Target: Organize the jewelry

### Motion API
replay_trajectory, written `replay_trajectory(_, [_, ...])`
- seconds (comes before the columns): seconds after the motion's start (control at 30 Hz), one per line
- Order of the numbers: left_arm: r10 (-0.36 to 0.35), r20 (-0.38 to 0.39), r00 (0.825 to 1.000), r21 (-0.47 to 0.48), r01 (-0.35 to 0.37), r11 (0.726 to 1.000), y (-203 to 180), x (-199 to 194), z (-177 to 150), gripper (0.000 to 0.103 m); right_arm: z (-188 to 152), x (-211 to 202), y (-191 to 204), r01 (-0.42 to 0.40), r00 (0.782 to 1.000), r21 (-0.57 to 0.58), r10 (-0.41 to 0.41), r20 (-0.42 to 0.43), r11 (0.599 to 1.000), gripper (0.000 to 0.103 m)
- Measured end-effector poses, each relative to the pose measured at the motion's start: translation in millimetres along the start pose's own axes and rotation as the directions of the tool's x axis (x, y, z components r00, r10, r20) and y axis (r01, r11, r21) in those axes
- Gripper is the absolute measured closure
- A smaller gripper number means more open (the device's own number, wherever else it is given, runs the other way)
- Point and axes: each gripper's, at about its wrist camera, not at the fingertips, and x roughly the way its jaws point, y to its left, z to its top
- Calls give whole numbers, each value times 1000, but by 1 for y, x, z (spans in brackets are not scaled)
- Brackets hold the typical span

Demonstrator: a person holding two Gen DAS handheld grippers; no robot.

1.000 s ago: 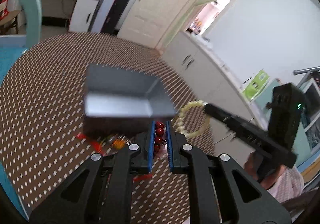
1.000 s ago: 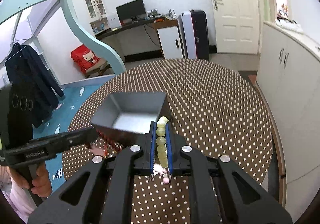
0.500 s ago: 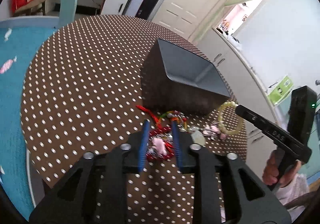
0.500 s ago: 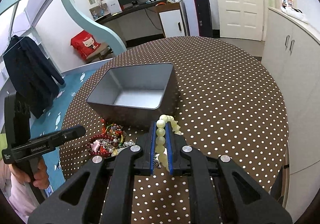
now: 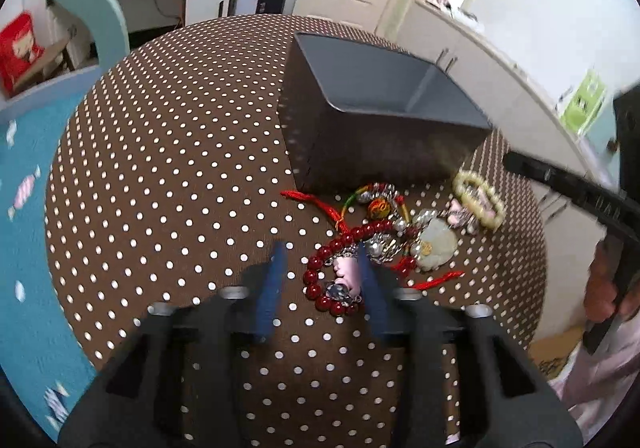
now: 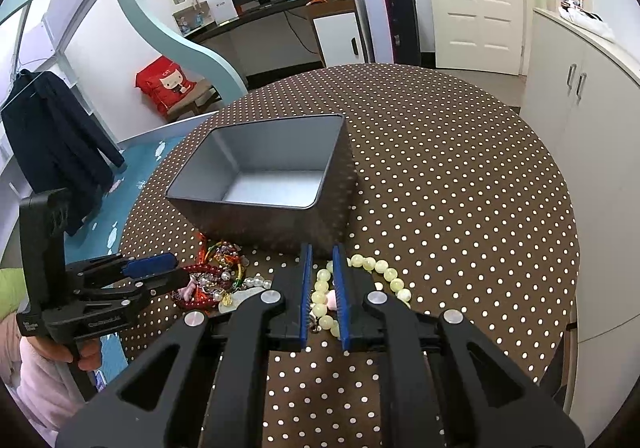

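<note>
Red beads (image 5: 347, 244): near side of tin (image 6: 264, 172), on table; small, light, floppy, roll easy. Grab mid strand.
Left gripper (image 5: 320, 282): spread wide, empty.
Right gripper (image 6: 320, 288): nearly shut round yellow beads (image 6: 322, 296); smooth, slippy.

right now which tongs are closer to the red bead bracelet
Left. The left tongs hang open right at the red bead bracelet, one finger over its loop. The right tongs sit further off, straddling the pale green bead bracelet.
</note>
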Motion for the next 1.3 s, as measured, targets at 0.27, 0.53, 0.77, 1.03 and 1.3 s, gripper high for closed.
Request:
replay_trajectory(0.27, [-7, -6, 1000, 0, 7, 1000, -2, 5, 0, 97, -4, 15, -2, 47, 998, -31, -48, -35, 998, 78])
replay_trajectory(0.53, [-98, 78, 992, -110, 106, 988, 16, -20, 4, 97, -11, 36, -10, 147, 984, -41, -151, -91, 988, 77])
replay_trajectory(0.77, [-199, 172, 965, -123, 221, 967, 14, -50, 14, 103, -12, 28, -25, 223, 972, -41, -225, -70, 974, 68])
replay_trajectory(1.03, [-192, 182, 964, -76, 208, 975, 4, -57, 22, 103, -28, 38, -15, 251, 961, -136, -263, -81, 958, 91])
replay_trajectory(1.3, [-3, -5, 1000, -28, 3, 1000, 4, -13, 1, 88, -19, 26, -27, 200, 976, -88, -206, -71, 976, 95])
